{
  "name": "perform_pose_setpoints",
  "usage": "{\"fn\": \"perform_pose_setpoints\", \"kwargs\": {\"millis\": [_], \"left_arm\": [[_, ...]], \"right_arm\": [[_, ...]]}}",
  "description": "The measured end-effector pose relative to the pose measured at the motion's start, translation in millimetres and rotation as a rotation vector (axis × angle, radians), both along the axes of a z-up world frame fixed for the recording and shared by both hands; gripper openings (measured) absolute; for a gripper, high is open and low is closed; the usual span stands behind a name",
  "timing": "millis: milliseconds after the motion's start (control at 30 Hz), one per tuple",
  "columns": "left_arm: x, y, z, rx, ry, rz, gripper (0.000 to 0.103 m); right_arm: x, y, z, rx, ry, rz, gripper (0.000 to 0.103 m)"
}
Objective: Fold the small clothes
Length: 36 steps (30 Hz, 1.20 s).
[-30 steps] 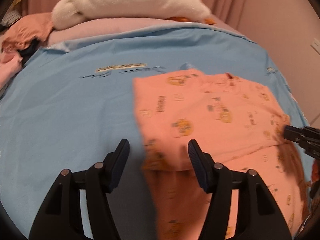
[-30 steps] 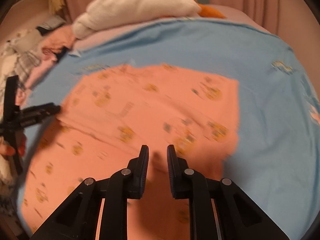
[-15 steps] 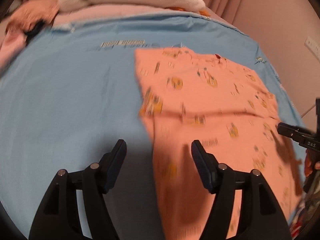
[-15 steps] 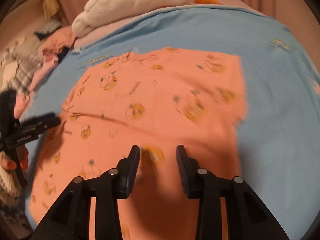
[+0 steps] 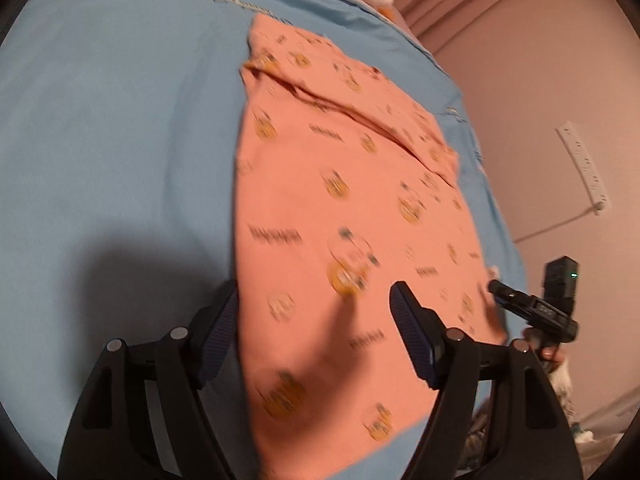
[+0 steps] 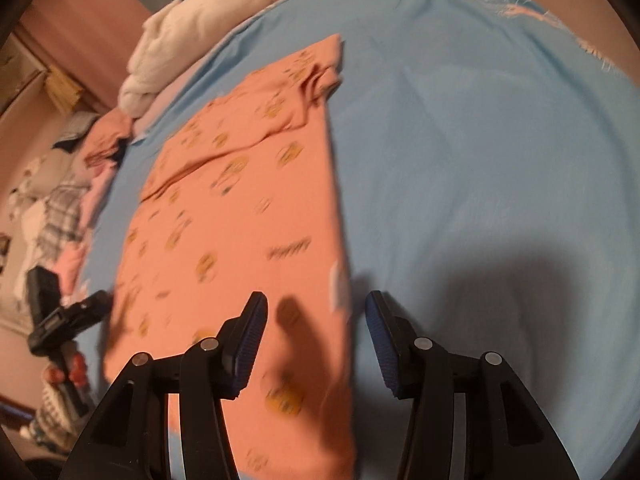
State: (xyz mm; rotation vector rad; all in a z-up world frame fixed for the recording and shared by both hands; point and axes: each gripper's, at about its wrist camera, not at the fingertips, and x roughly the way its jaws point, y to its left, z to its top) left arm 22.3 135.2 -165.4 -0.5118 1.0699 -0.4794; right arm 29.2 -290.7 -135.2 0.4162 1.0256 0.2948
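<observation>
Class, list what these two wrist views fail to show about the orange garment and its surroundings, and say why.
- Orange garment: print blurred in both views.
- Its near hem: cut off by the frame edge and left gripper fingers, left wrist view.
- Clothes pile: small, distorted at the rim, right wrist view.

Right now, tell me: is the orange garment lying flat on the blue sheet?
Yes, the orange garment lies spread flat on the blue sheet, with neither hand-held gripper pinching it.

Orange printed garment (image 5: 344, 208), seemingly folded, flat
</observation>
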Motion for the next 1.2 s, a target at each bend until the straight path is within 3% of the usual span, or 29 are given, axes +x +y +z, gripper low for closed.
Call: {"fn": "perform_pose_setpoints", "kwargs": {"millis": [233, 333, 700, 733, 900, 1100, 1167, 1200], "left_arm": [[-9, 7, -8, -0.179, 0.068, -0.013, 0.074], [-5, 9, -9, -0.212, 0.087, -0.013, 0.074], [7, -7, -5, -0.144, 0.075, -0.04, 0.071], [5, -7, -5, -0.14, 0.073, -0.038, 0.068], [-4, 2, -13, -0.13, 0.113, -0.029, 0.028], [-16, 2, -15, -0.109, 0.139, -0.048, 0.017], [-14, 1, -16, -0.107, 0.15, -0.046, 0.005], [-12, 1, -17, -0.108, 0.159, -0.049, 0.005]], "right_arm": [[-21, 1, -8, 0.139, 0.025, 0.047, 0.051], [-20, 1, -13, 0.191, 0.028, 0.046, 0.051], [6, 10, -19, 0.241, -0.02, 0.051, 0.05], [5, 8, -18, 0.238, -0.022, 0.056, 0.05], [-12, 6, -18, 0.221, -0.001, 0.096, 0.041], [-33, 12, -17, 0.182, 0.005, 0.144, 0.036], [-30, 15, -17, 0.164, 0.006, 0.147, 0.024], [-29, 16, -18, 0.163, 0.006, 0.15, 0.02]]}}
